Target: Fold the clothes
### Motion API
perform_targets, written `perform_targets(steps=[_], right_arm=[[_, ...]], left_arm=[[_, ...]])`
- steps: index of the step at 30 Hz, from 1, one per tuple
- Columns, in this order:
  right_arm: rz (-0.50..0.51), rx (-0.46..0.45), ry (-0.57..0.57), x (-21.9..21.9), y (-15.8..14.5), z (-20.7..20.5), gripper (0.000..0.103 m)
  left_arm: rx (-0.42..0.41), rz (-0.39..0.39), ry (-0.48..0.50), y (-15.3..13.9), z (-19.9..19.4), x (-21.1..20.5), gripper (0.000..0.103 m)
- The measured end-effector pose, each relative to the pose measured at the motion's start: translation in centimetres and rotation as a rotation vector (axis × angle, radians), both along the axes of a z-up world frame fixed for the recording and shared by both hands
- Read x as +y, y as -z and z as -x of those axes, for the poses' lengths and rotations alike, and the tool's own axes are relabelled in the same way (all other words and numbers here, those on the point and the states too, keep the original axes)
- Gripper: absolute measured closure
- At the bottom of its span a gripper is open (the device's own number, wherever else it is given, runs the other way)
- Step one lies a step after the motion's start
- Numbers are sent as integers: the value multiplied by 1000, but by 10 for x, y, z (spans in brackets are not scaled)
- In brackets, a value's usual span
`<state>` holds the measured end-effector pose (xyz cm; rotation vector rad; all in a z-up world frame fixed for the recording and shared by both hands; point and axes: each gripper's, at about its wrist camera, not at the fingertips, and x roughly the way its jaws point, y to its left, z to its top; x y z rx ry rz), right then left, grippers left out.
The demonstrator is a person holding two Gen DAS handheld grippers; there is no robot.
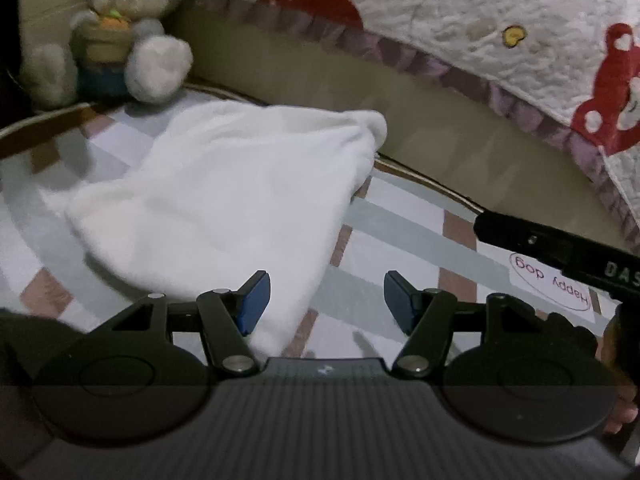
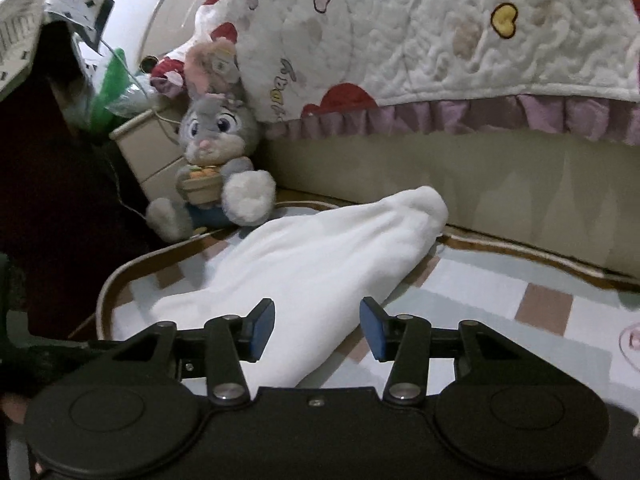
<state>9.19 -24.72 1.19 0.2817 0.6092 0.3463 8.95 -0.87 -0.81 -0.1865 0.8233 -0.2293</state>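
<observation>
A white fleecy garment [image 1: 240, 196] lies folded flat on the checked table top [image 1: 400, 232], its near tip reaching toward me. My left gripper [image 1: 326, 300] hovers above that near tip, open, with nothing pressed between its blue pads [image 1: 252, 304]. In the right wrist view the same white garment [image 2: 320, 256] stretches from the near left to the far right. Above its near end my right gripper [image 2: 317, 328] stands open, its blue pads [image 2: 262, 330] apart and clear of the cloth. A black part of the right gripper [image 1: 560, 248] juts in at the left view's right edge.
A grey plush rabbit [image 2: 218, 168] holding a pot sits at the table's far left corner. Behind the table hangs a quilted bedspread [image 2: 460, 40] with a purple frill above a beige bed side. A "Happy dog" print [image 1: 552, 280] marks the cloth. Boxes and bags [image 2: 120, 92] crowd the far left.
</observation>
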Motion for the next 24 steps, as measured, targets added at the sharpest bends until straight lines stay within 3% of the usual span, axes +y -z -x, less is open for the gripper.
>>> perform_targets(steps=[12, 16, 24], right_arm=[[-17, 41, 61, 3, -9, 84, 50], [43, 27, 52, 9, -18, 116, 49], [117, -14, 44, 16, -29, 152, 42]], left_arm=[[-47, -25, -54, -21, 94, -6, 40], [-89, -116, -25, -31, 112, -19, 40], [-112, -182, -2, -40, 134, -29, 29]])
